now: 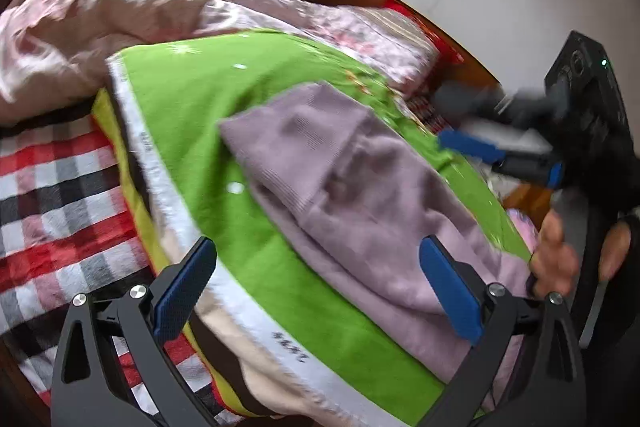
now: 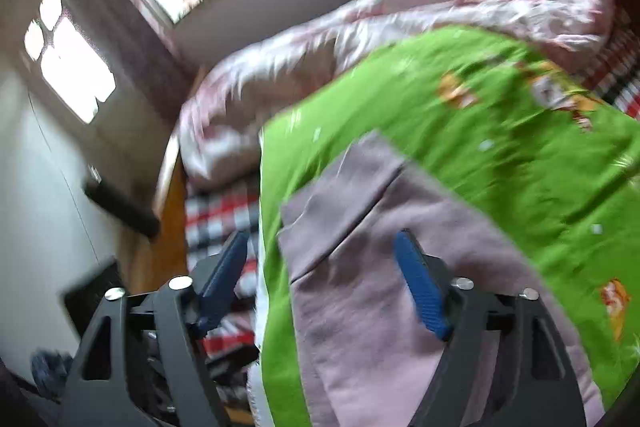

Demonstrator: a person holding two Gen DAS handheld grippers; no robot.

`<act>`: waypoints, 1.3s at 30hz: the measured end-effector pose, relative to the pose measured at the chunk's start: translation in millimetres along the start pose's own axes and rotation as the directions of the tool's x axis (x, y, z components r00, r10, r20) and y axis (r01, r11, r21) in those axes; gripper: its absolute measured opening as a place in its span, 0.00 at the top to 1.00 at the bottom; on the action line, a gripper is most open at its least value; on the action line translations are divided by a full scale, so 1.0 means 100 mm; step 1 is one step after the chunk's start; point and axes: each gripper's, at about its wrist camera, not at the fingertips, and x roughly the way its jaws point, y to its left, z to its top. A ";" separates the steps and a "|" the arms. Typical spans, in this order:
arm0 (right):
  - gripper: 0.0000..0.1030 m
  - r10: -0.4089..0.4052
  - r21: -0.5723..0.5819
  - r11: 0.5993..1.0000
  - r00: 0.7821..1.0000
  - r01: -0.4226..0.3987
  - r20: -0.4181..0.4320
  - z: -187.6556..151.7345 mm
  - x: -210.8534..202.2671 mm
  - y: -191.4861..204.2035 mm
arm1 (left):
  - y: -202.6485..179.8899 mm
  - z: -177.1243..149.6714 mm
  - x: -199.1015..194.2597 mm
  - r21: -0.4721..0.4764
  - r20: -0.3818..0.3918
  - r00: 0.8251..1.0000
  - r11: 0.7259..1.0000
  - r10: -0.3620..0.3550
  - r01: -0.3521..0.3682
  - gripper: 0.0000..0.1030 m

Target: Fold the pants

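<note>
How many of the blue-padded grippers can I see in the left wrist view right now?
2: the left gripper in the foreground, open over the lilac knit pants; the right gripper at the right edge, blurred, above the green blanket.

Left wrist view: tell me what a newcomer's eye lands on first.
The bright green blanket spread over the bed dominates the middle. On it lie the pale lilac pants, already doubled over, running toward the lower right. At the left a red, black and white checked sheet shows, with a rumpled pink quilt behind.
</note>
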 end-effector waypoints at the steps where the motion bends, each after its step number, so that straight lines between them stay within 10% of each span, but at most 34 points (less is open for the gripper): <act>1: 0.27 0.003 0.016 1.000 1.000 -0.003 0.031 0.00 -0.14 -0.06 | -0.04 0.00 0.04 0.012 -0.015 1.000 1.000 -0.016 0.016 0.02; 6: 0.36 -0.118 0.042 0.993 0.985 0.114 0.126 -0.23 -0.72 -0.38 | -0.03 0.10 0.27 -0.064 -0.077 0.984 0.986 -0.162 0.157 0.02; 11: 0.43 -0.237 0.005 0.971 0.970 0.238 0.050 -0.52 -0.61 -0.56 | 0.34 0.35 0.36 -0.160 -0.036 0.997 0.985 -0.070 0.063 0.06; 27: 0.50 -0.252 -0.431 0.880 0.965 0.200 -0.068 0.24 0.79 -0.12 | 0.37 0.40 0.41 -0.055 -0.031 0.999 0.998 -0.016 0.015 0.36; 35: 0.82 -0.223 -0.471 0.869 0.969 0.149 -0.105 0.34 1.08 -0.12 | 0.35 0.47 0.48 -0.029 -0.036 0.999 0.999 -0.035 0.034 0.36; 39: 0.85 -0.232 -0.479 0.860 0.971 0.178 -0.056 0.29 1.00 -0.09 | 0.35 0.46 0.52 -0.037 -0.045 0.998 0.999 -0.041 0.039 0.52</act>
